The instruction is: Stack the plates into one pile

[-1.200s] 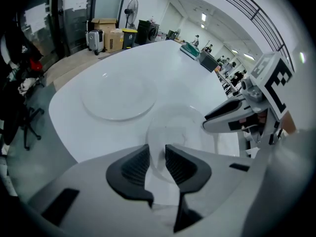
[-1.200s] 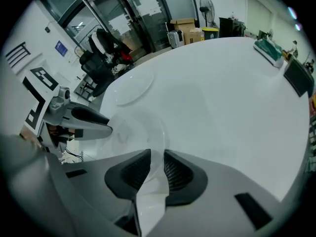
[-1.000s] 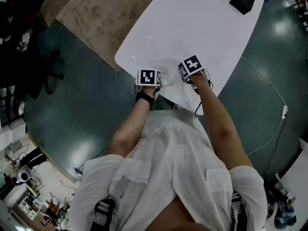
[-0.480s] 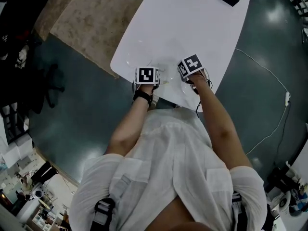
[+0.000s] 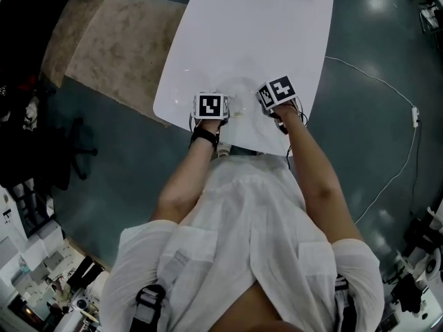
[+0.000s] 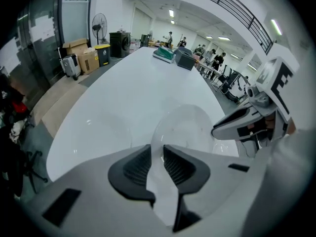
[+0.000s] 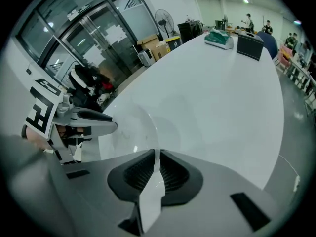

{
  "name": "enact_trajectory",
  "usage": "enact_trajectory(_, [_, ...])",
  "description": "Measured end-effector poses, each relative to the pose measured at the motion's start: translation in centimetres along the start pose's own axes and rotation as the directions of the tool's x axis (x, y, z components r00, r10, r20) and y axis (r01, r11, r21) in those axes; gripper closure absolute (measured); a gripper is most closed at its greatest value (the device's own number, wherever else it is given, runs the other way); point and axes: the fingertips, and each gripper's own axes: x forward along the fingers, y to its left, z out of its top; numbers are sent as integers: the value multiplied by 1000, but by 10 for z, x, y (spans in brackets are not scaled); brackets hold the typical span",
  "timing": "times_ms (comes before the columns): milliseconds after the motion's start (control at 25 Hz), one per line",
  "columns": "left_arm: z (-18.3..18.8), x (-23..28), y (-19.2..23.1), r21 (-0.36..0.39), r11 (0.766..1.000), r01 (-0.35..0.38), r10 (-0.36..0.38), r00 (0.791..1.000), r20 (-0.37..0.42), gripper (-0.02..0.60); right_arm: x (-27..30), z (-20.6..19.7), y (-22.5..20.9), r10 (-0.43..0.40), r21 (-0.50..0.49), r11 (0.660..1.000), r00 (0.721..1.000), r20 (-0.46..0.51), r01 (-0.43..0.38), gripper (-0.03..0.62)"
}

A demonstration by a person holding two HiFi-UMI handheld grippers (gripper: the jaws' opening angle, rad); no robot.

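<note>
On my far left a rug [image 5: 118,47] is lying on the dark floor beside the white table [image 5: 277,26]. Near the table's left edge a loose plate [image 6: 101,132] of clear glass is sitting flat, faint against the white top. Just right of it I am holding the left gripper [image 6: 157,152], which is pointing steeply down. Its jaws have just been closing and are now standing a narrow slit apart, with the ribbed pads [image 6: 133,167] pinching the left rim of the held plate [image 6: 190,127], also clear. That plate is spanning the gap between my two tools, just beside the loose one. I cannot tell whether its underside is touching the table. On its other side I am holding the right gripper [image 7: 157,157], likewise pointing down. Its jaws have just been closing too and are now nearly together, clamping the thin right rim between their pads. At the table's far end, well apart from the plates, a green box [image 7: 218,37] and a black box [image 7: 249,46] are sitting side by side.
</note>
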Motion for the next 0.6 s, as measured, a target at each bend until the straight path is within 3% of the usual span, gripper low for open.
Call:
enact_trajectory(240, [23, -3, -18, 95, 995, 0, -3, 1000, 25, 497, -20, -2, -13, -15, 67, 998, 998, 55, 11, 542])
enact_trajectory(480, [34, 8, -52, 188, 979, 80, -85, 996, 19, 497, -31, -26, -31, -46, 139, 990, 998, 45, 39, 542])
enact_trajectory(600, [17, 17, -72, 198, 973, 117, -106, 992, -65, 497, -38, -47, -44, -59, 177, 983, 998, 31, 52, 542])
